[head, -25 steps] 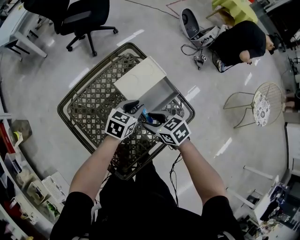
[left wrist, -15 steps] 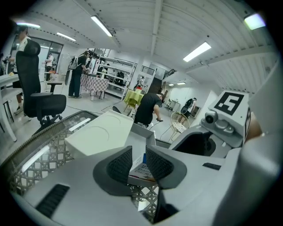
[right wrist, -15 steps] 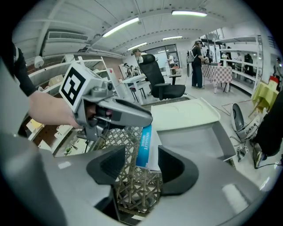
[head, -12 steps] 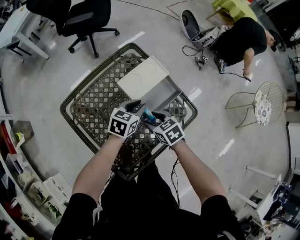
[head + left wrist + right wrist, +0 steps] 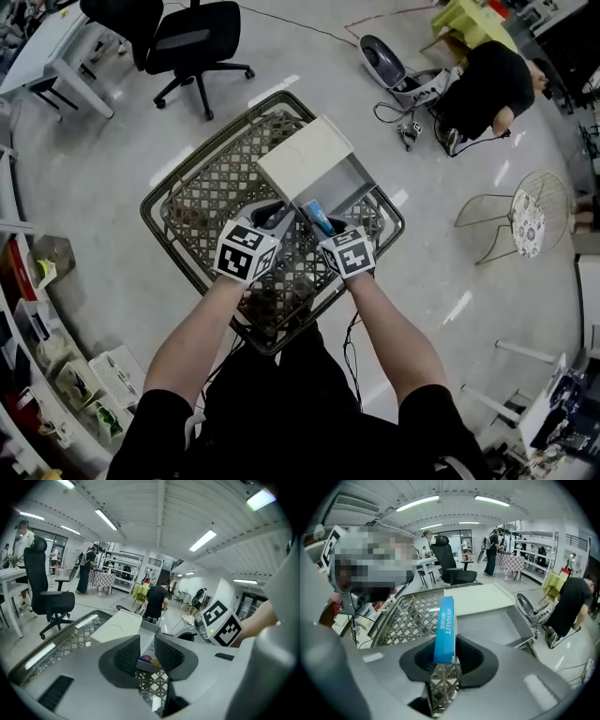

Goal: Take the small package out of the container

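Your right gripper [image 5: 447, 654] was clamped on the small blue package [image 5: 444, 627], which stood on its long edge between the pads, its upper part rising above the jaws in the lower middle of the right gripper view. In the head view the package [image 5: 317, 216] sat near the centre of the frame, at the near open end of the white container [image 5: 349, 180]. Whether it had cleared the rim could not be told. Your left gripper [image 5: 146, 654] had its jaws drawn nearly together on the container's near wall, which showed in the narrow gap, so it appeared to be pinning the box to the lattice tabletop [image 5: 202, 202]. To do this step well, you would want to draw the package straight up and then toward the bottom of the frame. The pinch needed to be firm, since only the lower part was gripped and the tall package could pivot. The left gripper should hold the box down until the package was past the wall.
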A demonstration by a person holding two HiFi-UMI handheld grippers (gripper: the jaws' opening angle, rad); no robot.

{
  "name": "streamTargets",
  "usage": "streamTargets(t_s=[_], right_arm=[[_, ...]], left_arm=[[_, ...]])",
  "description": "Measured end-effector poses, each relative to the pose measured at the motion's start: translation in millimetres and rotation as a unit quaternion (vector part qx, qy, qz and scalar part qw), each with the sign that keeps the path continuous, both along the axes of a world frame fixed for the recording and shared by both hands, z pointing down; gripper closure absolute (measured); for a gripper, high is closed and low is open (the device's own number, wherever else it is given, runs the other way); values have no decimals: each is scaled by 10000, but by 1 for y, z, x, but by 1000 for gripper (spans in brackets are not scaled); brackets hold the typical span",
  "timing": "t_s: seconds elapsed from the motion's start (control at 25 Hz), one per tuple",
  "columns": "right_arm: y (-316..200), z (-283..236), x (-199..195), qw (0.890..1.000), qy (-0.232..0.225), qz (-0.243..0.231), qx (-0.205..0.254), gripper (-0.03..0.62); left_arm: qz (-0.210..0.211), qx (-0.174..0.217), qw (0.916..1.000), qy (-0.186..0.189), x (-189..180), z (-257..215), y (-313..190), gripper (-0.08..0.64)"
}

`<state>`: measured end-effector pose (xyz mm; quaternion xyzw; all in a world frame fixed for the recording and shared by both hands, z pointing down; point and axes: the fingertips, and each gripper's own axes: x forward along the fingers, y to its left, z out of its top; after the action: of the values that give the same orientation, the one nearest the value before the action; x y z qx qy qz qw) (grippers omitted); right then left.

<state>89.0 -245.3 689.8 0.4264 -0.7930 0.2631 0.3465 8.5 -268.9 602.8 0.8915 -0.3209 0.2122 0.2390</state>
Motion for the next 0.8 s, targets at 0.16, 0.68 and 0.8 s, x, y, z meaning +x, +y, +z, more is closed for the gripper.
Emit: streamTargets(t_s=[0.16,0.68,0.8], right_arm=[[2,-43,0,9997,63,31,227,492],[37,-206,3,9812,-1041,768,1429,492],[48,-231,2,9734,-1405,836,1607,494]], left_arm=[[-59,220,9997,95,-20,-33,5,460],[61,986,9944,381,-56,-147,48,469],[22,1103,9936,262,-66,-158,55,476]])
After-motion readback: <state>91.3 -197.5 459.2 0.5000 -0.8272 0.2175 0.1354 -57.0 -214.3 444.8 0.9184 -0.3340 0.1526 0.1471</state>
